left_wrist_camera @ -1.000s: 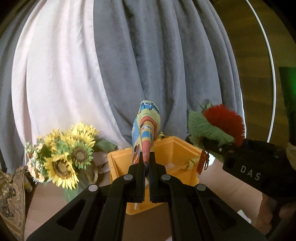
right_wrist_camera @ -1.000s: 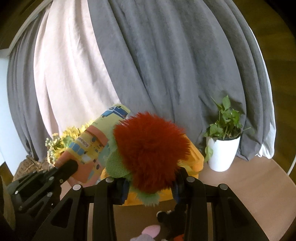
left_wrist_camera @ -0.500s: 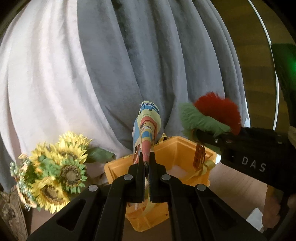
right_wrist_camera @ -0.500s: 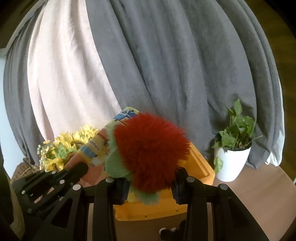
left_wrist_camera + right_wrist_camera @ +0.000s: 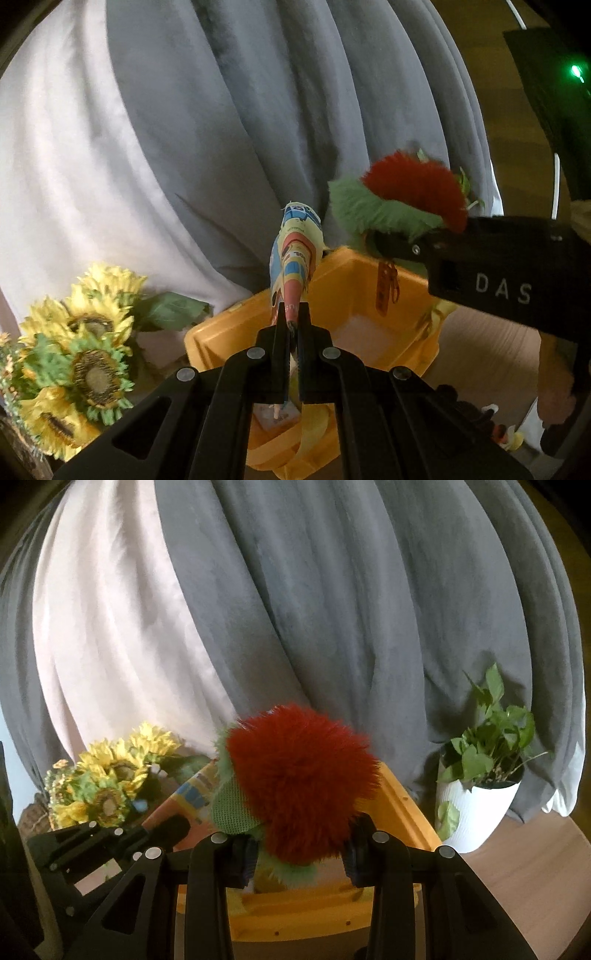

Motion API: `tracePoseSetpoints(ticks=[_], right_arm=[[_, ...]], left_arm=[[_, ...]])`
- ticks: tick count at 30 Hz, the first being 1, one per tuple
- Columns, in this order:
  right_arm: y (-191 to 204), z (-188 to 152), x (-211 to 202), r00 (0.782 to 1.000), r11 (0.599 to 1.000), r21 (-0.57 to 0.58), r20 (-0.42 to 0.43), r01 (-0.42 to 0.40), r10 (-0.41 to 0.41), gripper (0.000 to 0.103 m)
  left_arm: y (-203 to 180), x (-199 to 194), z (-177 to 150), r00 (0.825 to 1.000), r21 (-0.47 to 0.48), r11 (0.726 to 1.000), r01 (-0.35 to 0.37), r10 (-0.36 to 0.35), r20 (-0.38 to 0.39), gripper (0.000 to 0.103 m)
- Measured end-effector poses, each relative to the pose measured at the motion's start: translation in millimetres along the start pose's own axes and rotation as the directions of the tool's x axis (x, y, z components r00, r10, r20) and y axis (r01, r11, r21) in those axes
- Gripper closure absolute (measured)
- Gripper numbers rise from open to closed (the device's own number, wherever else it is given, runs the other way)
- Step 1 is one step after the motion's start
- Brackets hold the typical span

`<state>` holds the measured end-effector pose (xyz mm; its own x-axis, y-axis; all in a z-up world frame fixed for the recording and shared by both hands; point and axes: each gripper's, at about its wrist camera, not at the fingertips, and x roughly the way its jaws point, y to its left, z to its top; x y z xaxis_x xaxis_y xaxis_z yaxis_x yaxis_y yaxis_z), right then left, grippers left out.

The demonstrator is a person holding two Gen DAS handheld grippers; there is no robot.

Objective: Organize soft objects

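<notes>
The fluffy red and green toy (image 5: 299, 786) is squeezed between the two fingers of the right gripper (image 5: 297, 853), which is closed on it. The toy is up in the air, over the near edge of the yellow bin (image 5: 402, 805). It has not been dropped in.

The long soft toy with colorful pictures on it (image 5: 293, 258) is pinched at its thin end by the left gripper (image 5: 291, 354). Those fingers are very close together with only a narrow gap, and the toy sticks up and away from them. It hangs over the yellow bin (image 5: 343, 280) too, near the front side.

From the left wrist view, the bottom of the bin looks bare where it shows, so I think no soft toy is inside. An orange tag (image 5: 386, 291) hangs down from the red and green toy (image 5: 402, 199) into the bin.

So the picking up looks done for both toys. What is left is to lower them a bit, open the fingers, and let them fall in. More small things seem to lie low on the table in the left wrist view, but they are too blurry to name.

Sunflowers (image 5: 85, 350) stand left of the bin. A green plant in a white pot (image 5: 480, 797) stands to the right. Gray and white curtains (image 5: 314, 609) hang behind everything
</notes>
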<state>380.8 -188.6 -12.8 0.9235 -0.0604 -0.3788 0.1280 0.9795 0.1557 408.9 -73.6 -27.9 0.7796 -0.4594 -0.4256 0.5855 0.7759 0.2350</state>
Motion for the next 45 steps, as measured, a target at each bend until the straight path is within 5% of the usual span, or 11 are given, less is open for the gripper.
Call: tracePoseSetpoints(ticks=[8, 14, 16, 17, 18, 22, 34, 45], right_arm=[[-9.8, 2.3, 28.2, 1.0, 1.0, 0.007, -0.031, 0.003, -0.002, 0.066], [-9.6, 6.2, 47.8, 0.999, 1.0, 0.008, -0.038, -0.012, 0.012, 0.066], [-9.3, 6.2, 54.6, 0.999, 1.0, 0.007, -0.047, -0.018, 0.018, 0.065], [-9.2, 5.4, 58.1, 0.998, 1.0, 0.006, -0.054, -0.025, 0.025, 0.064], [-8.2, 4.7, 61.5, 0.998, 0.999, 0.005, -0.062, -0.033, 0.033, 0.063], [-6.8, 2.1, 74.3, 0.995, 0.999, -0.001, -0.092, -0.038, 0.037, 0.034], [-2.5, -1.7, 76.2, 0.994, 1.0, 0.002, -0.113, -0.004, 0.004, 0.033], [4.0, 1.7, 37.5, 0.998, 1.0, -0.011, -0.065, 0.008, -0.008, 0.033]], left_arm=[[-7.5, 36.0, -7.3, 0.996, 0.054, 0.997, 0.054, -0.05, -0.076, 0.098], [-2.4, 54.9, -12.1, 0.987, 0.01, 0.994, 0.11, -0.108, -0.122, 0.095], [0.8, 58.3, -14.0, 0.981, -0.023, 0.991, 0.134, -0.136, -0.139, 0.082], [1.8, 59.5, -14.9, 0.979, -0.031, 0.99, 0.141, -0.144, -0.143, 0.063], [2.8, 59.7, -16.1, 0.981, -0.042, 0.991, 0.131, -0.135, -0.141, 0.052], [10.0, 58.6, -20.4, 0.988, -0.077, 0.995, 0.061, -0.071, -0.14, 0.052], [46.8, 43.4, -26.0, 0.99, -0.313, 0.946, -0.082, 0.041, -0.134, 0.05], [44.3, -2.3, -16.6, 0.989, -0.347, 0.928, -0.139, 0.115, -0.09, 0.049]])
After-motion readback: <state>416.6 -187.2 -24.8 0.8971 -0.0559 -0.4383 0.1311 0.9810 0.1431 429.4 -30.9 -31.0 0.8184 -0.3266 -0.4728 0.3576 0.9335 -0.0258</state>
